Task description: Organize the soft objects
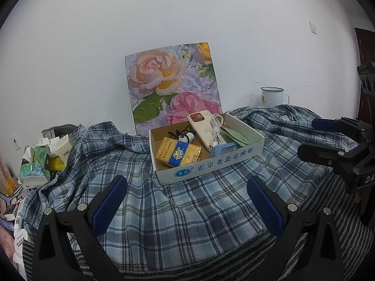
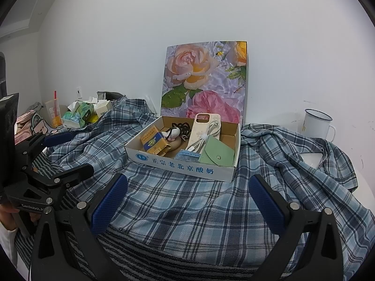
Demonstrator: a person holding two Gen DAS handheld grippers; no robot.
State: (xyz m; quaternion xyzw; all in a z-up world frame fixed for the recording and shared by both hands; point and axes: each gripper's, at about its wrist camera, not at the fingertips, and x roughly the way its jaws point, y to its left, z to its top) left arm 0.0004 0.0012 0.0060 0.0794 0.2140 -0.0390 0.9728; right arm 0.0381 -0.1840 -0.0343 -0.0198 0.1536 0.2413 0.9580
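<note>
A blue plaid shirt (image 1: 178, 213) (image 2: 187, 199) lies crumpled and spread over the surface, on top of a grey striped cloth (image 1: 332, 215) (image 2: 145, 250). A shallow cardboard box (image 1: 211, 166) (image 2: 182, 164) sits on the shirt, holding a phone case, a white cable, a yellow and blue packet and a green pouch. My left gripper (image 1: 187, 206) hovers open just above the shirt, in front of the box, with nothing between its fingers. My right gripper (image 2: 188, 205) is open too, over the shirt's near part. Each gripper shows at the edge of the other's view.
A floral board (image 1: 173, 86) (image 2: 204, 79) leans on the white wall behind the box. A white enamel mug (image 1: 273, 96) (image 2: 315, 124) stands at the back right. Tissue packs and small cartons (image 1: 39, 161) (image 2: 82, 114) crowd the left side.
</note>
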